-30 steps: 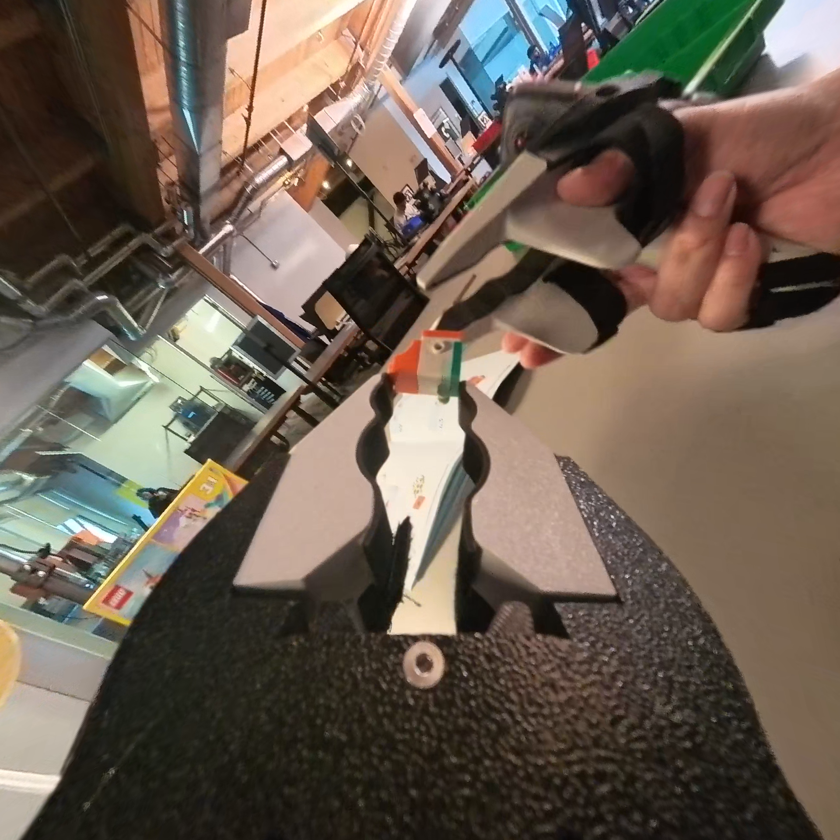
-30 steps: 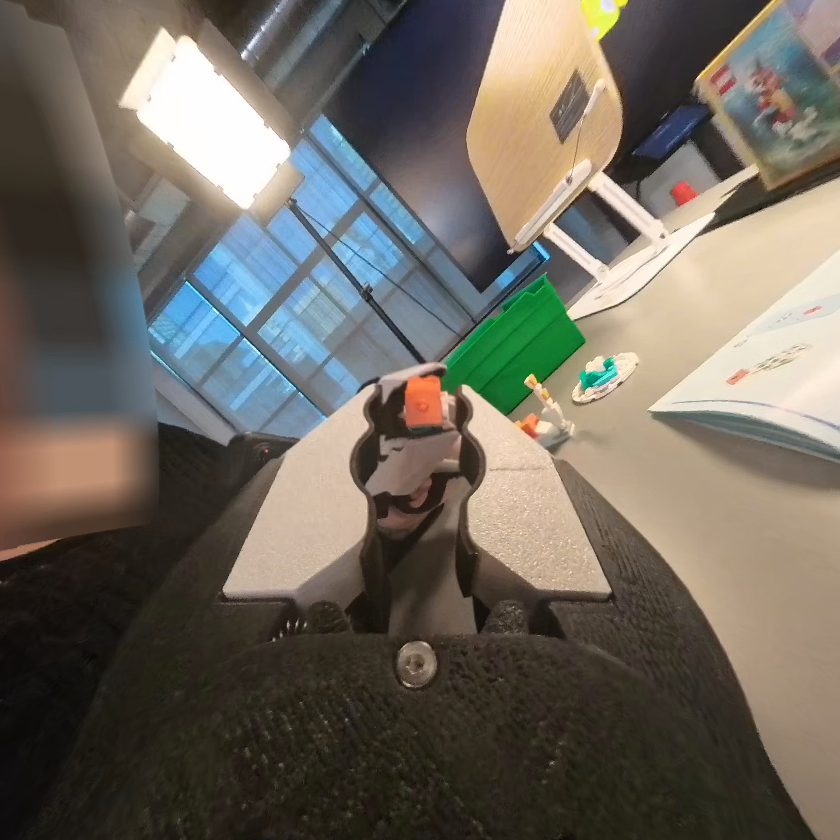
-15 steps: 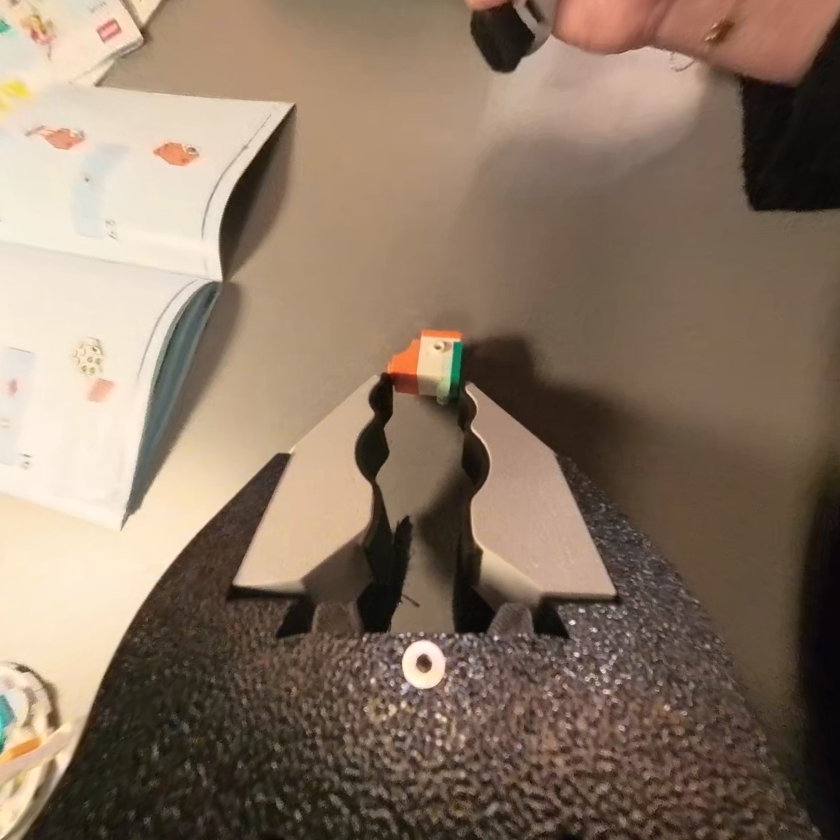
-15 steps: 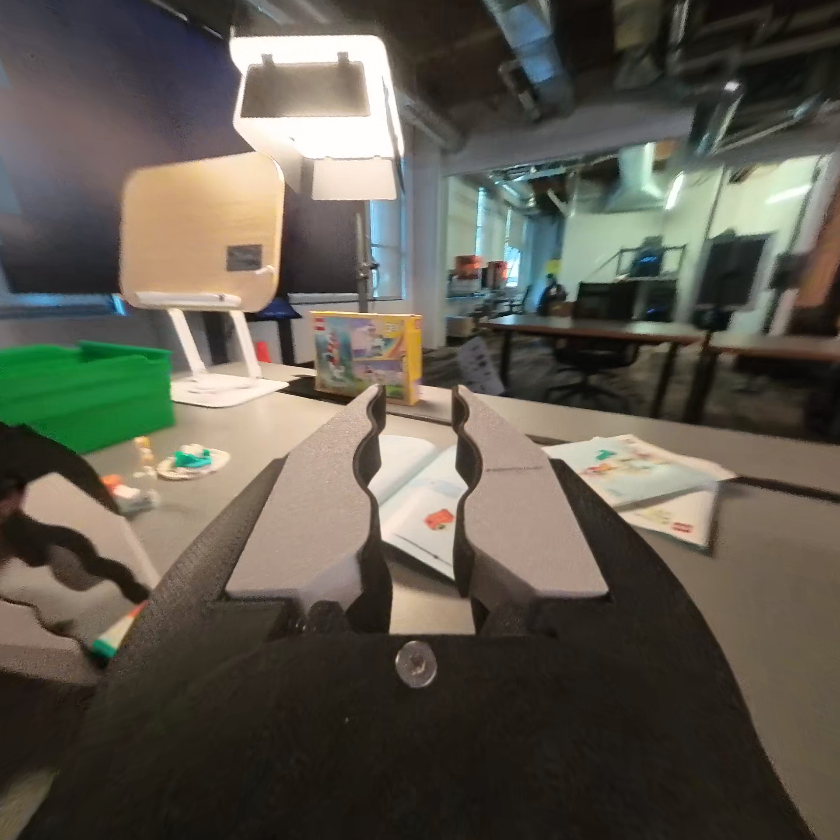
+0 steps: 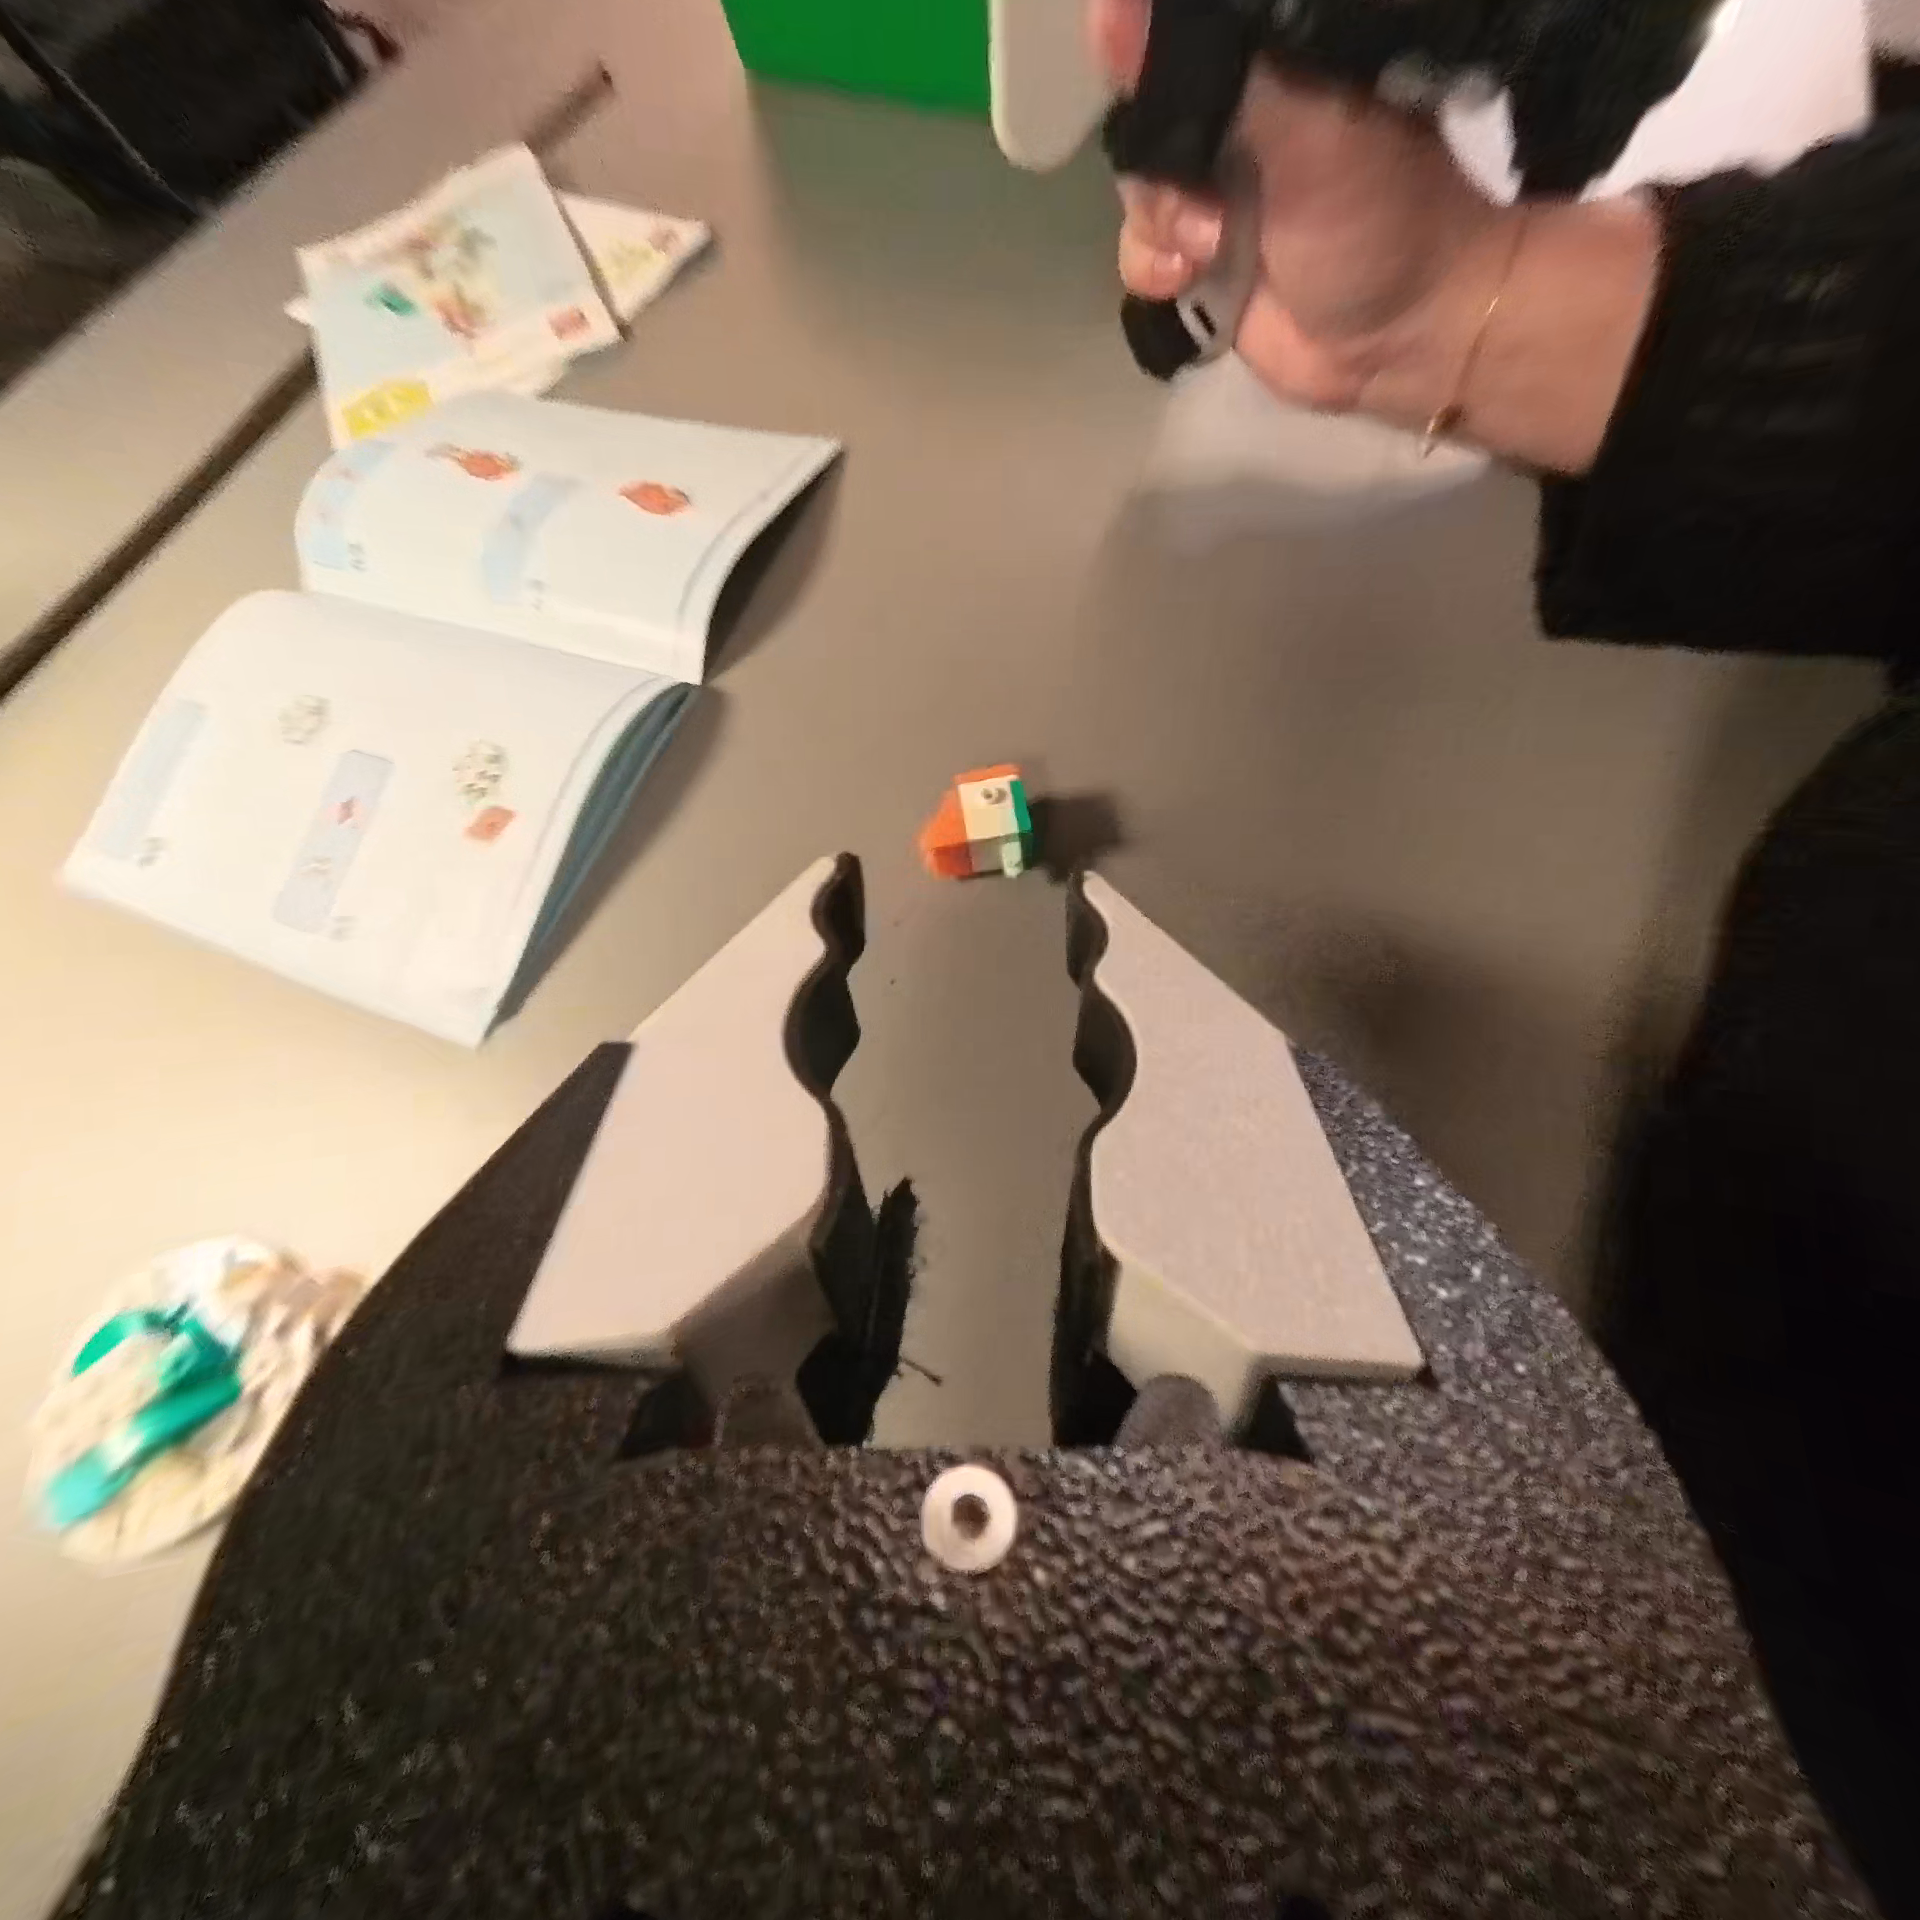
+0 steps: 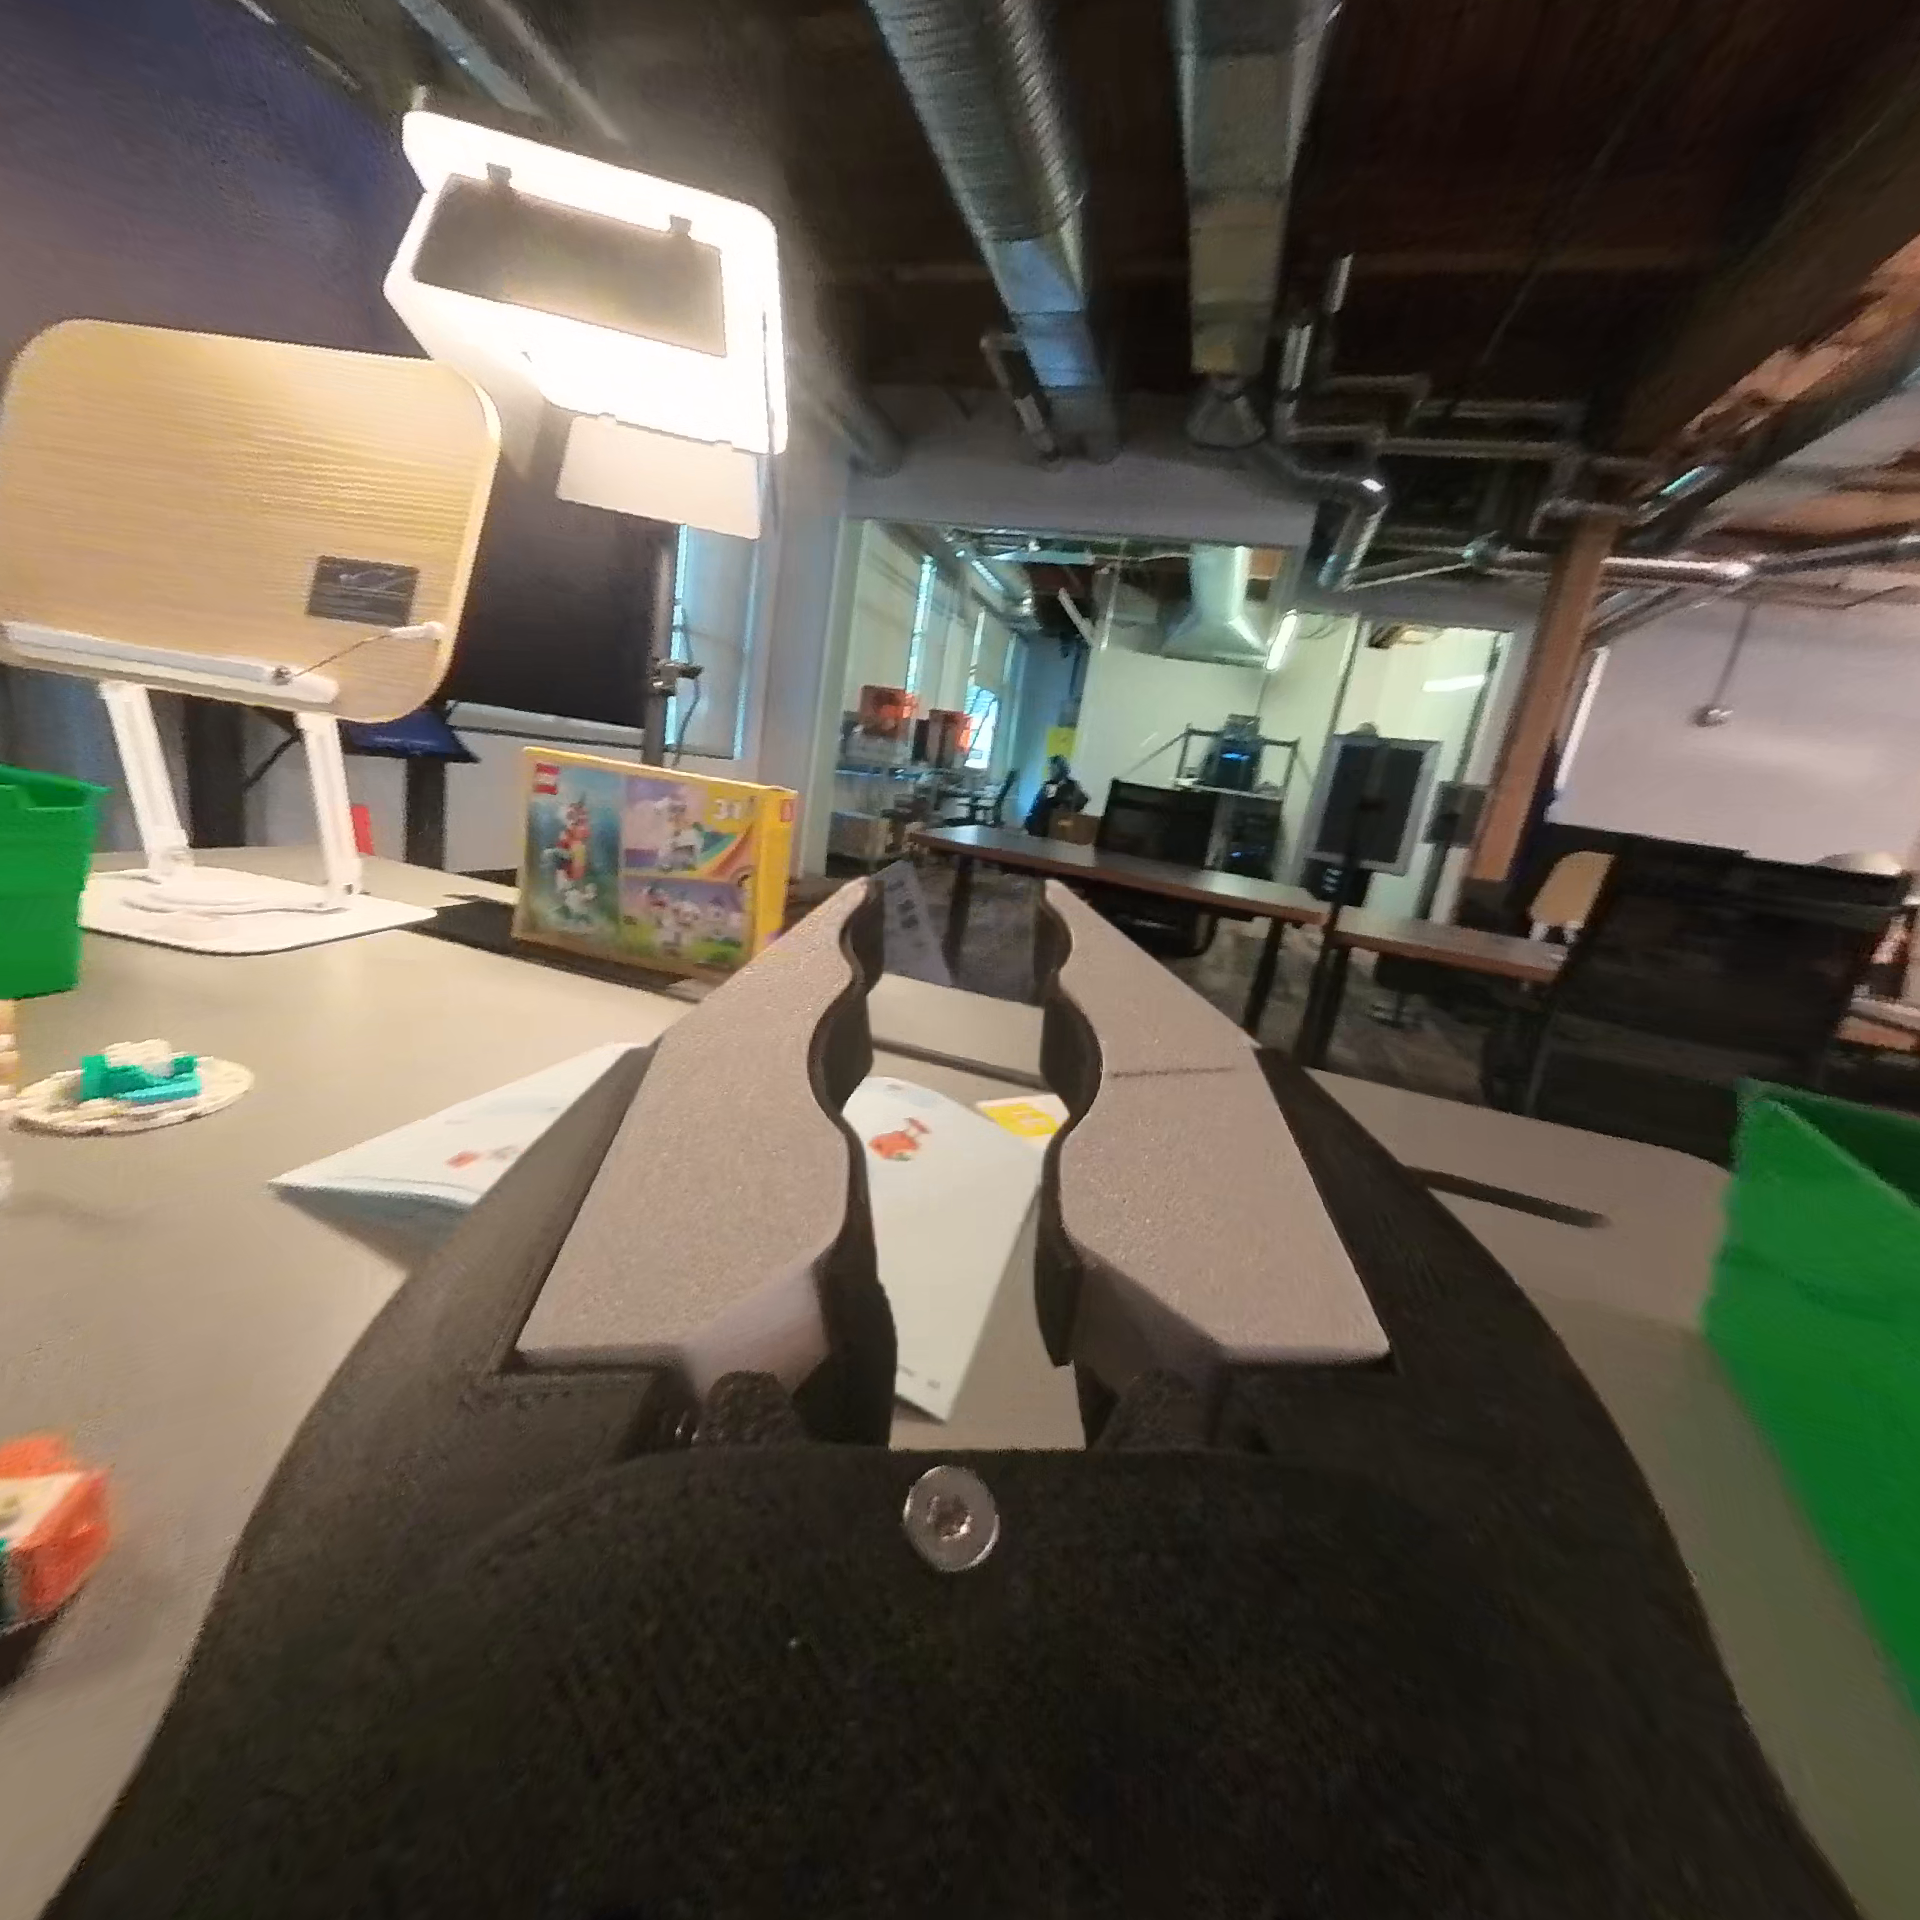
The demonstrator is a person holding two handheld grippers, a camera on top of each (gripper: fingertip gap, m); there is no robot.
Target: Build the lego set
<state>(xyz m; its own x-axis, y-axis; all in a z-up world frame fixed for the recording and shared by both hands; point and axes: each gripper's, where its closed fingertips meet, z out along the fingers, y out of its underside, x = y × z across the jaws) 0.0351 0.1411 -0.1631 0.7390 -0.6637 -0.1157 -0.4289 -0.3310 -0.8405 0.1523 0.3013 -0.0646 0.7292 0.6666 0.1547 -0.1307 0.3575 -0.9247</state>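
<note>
My left gripper (image 5: 966, 883) hangs with jaws apart just behind the small orange, white and green lego piece (image 5: 980, 821) sitting loose on the grey table (image 5: 1247, 665), my right gripper (image 6: 956, 935) gapes empty too, and a careless nudge could topple it.

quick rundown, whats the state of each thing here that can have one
left tongs: open, empty
right tongs: open, empty
small orange, white and green lego assembly: released, resting on the grey table just beyond the left tongs' tips
light blue instruction booklet: lying open
yellow cardboard lego box: standing upright
round white lego plate with teal pieces: flat on table, partly built
</note>
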